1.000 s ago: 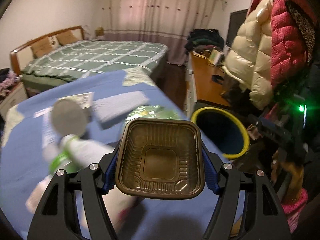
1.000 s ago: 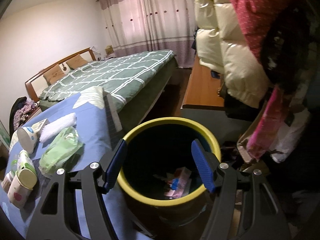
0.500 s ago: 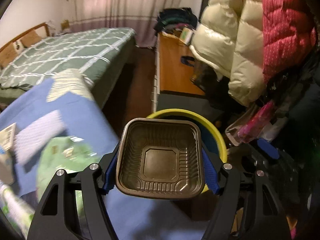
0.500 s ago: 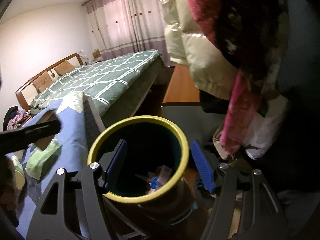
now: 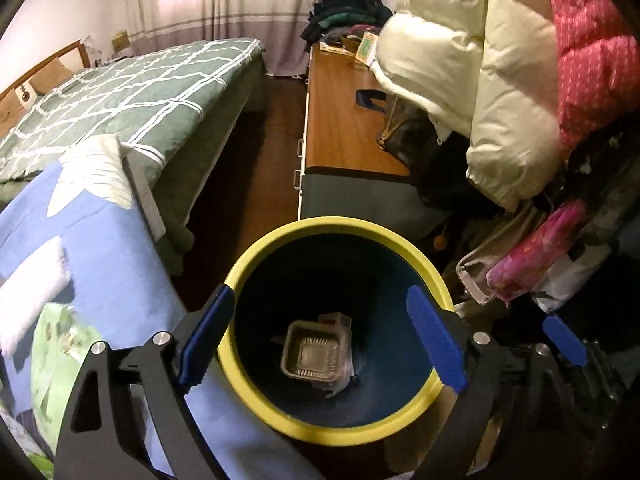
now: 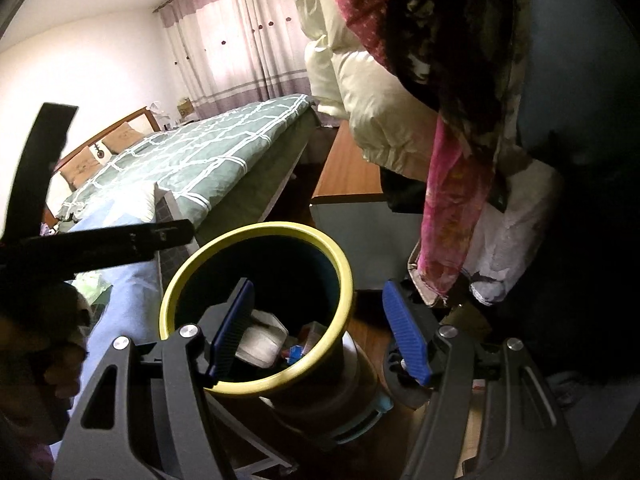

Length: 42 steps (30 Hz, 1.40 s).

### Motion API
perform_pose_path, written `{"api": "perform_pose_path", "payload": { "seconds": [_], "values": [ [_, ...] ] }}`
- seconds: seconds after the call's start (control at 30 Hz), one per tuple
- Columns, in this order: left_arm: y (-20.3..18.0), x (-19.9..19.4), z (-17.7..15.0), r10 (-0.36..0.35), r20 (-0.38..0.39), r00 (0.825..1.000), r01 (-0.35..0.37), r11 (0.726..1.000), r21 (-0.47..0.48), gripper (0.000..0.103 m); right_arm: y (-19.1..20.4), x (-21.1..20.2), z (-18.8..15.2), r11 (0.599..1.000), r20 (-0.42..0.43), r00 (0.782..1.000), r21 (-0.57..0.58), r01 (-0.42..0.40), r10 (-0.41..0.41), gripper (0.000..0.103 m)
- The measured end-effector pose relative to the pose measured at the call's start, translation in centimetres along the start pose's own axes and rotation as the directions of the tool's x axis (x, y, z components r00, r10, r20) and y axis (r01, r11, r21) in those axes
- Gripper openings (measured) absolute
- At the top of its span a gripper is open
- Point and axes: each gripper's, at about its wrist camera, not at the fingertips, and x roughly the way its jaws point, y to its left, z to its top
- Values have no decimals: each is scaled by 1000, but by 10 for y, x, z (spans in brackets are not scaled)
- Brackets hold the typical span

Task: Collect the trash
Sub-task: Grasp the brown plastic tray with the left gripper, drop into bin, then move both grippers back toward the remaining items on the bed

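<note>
Bedroom; left gripper just spread, empty, above yellow-rimmed bin; right gripper spread, empty.

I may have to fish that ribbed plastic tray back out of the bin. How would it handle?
The tray looks thin and moulded, so probably light and springy, likely to flex under a hard squeeze. Its glossy walls may slip. It lies tilted on other trash in the bin, so it could shift when nudged.

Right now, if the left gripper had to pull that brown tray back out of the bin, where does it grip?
Best guess: the brown tray lies open side up at the bottom of the bin, so come straight down through the mouth and pinch two opposite rim edges. The left gripper, jaws just opened and empty, already hangs above it.
</note>
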Motion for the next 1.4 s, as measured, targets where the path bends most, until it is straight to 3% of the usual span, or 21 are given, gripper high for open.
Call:
{"api": "perform_pose_path", "payload": {
  "seconds": [0.27,0.5,0.77,1.07,1.17,1.4],
  "values": [
    [44,-96,-26,45,155,987,-32,996,-83,95,31,0,-3,998,-14,999,-53,-44,44,64],
    [109,-182,-78,175,249,953,-123,970,-210,97,73,-4,-9,988,-22,995,-122,-95,93,64],
    [185,-256,-150,378,285,881,-255,886,-388,98,127,-7,-14,966,-45,987,-202,-159,153,64],
    [261,-310,-229,551,239,799,-340,743,-577,98,205,2,-19,919,-88,969,-309,-246,229,64],
    [274,-319,-245,582,230,780,-354,713,-606,98,233,11,-18,906,-99,967,-338,-255,235,64],
    [289,-324,-263,611,211,763,-366,677,-638,98,276,51,-13,902,-122,976,-375,-212,179,64]
  ]
}}
